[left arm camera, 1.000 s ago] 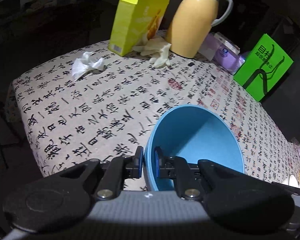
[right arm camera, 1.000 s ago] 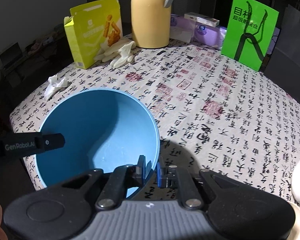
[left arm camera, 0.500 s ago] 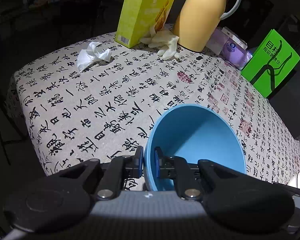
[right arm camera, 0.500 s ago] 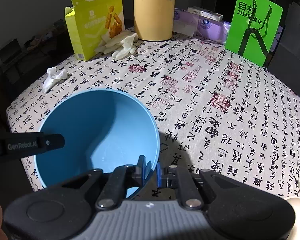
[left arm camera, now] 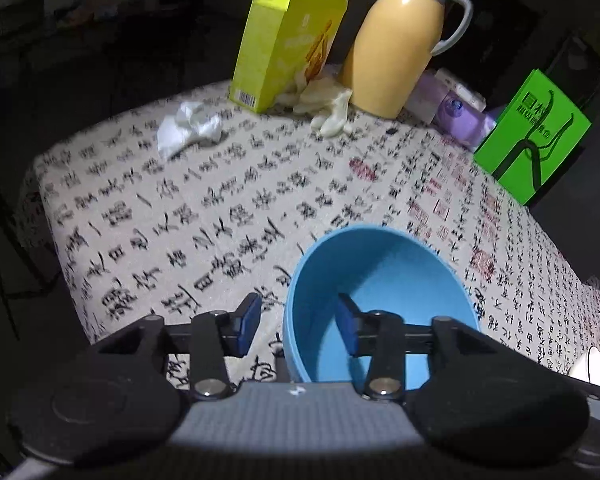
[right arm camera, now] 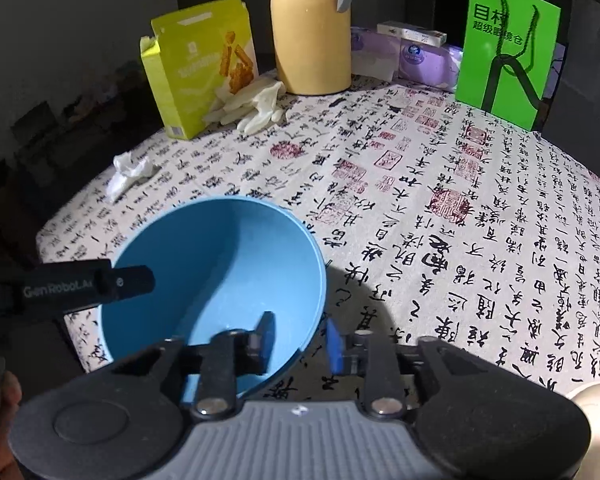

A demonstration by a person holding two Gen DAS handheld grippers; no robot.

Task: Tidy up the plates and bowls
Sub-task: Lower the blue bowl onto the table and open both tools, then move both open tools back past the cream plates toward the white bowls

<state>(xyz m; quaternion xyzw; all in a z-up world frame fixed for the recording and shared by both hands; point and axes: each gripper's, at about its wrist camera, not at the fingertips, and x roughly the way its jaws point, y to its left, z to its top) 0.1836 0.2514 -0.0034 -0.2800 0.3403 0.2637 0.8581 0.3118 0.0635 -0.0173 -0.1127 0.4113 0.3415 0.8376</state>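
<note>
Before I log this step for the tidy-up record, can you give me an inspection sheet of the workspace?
Surface: table under a calligraphy-print cloth, dimly lit.
Job's things: blue bowl at the near left corner; pale dishes partly seen at the right edge.
Clutter: yellow box, rubber gloves, thermos jug, crumpled tissue, purple tissue packs, green bag.
Grippers: left claw and right claw each straddle the bowl's rim, jaws opening, pads off the wall.
Cables: nothing seen.
Surroundings: dark room, details unclear.
</note>
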